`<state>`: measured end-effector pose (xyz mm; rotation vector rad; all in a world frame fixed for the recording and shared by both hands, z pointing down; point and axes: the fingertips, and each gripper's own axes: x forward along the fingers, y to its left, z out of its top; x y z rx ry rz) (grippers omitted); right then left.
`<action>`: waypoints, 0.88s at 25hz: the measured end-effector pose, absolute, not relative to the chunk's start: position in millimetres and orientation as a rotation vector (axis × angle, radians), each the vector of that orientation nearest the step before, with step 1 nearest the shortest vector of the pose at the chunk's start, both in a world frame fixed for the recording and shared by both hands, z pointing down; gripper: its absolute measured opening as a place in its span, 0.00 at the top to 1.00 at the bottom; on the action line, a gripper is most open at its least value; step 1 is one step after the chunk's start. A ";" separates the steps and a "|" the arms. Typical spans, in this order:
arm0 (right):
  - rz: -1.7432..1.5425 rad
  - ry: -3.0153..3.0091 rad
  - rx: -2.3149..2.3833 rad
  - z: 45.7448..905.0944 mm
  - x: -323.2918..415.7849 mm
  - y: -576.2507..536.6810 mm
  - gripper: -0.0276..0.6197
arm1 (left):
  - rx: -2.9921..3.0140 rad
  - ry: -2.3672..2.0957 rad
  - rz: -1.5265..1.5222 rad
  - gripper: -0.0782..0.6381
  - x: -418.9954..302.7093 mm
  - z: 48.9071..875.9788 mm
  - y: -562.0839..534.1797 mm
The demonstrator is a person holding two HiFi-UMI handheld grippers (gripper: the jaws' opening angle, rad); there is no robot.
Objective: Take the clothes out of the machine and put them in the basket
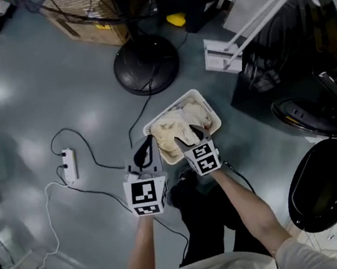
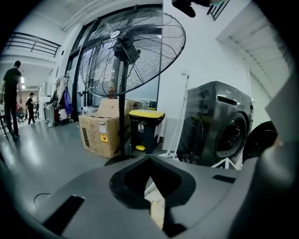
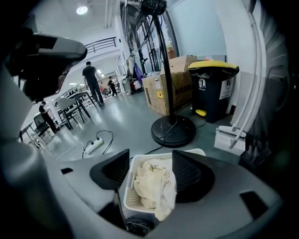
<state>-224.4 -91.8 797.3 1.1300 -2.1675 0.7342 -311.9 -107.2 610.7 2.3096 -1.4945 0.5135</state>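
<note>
R hand-held gripper (image 3: 150, 154) spread above 1 basket (image 1: 209, 106) w/ 1 cream cloth heap (image 1: 171, 133) inside; L hand-held gripper (image 1: 147, 145) pressed together, just beside basket.

Glossy grey floor (image 1: 19, 89) w/ pedestal fan (image 1: 146, 64), cardboard box (image 2: 99, 135), yellow-lid bin (image 2: 145, 133), power strip (image 1: 69, 165)

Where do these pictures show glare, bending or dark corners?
Head view: light patches glare on the grey floor. Left gripper view: black corners, and the fan looks bowed. Right gripper view: black corners too, yet the basket is sharp.
</note>
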 end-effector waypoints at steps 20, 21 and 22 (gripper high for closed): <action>0.764 -2.173 1.514 592.5 -133.9 -57.1 0.92 | 2.432 -1.208 0.610 0.87 -205.0 497.1 -95.7; 0.765 -2.167 1.537 584.6 -125.4 -55.3 0.92 | 2.443 -1.193 0.614 0.87 -196.4 496.0 -96.6; 0.769 -2.158 1.563 577.1 -115.7 -52.8 0.92 | 2.460 -1.176 0.614 0.87 -186.3 494.8 -97.2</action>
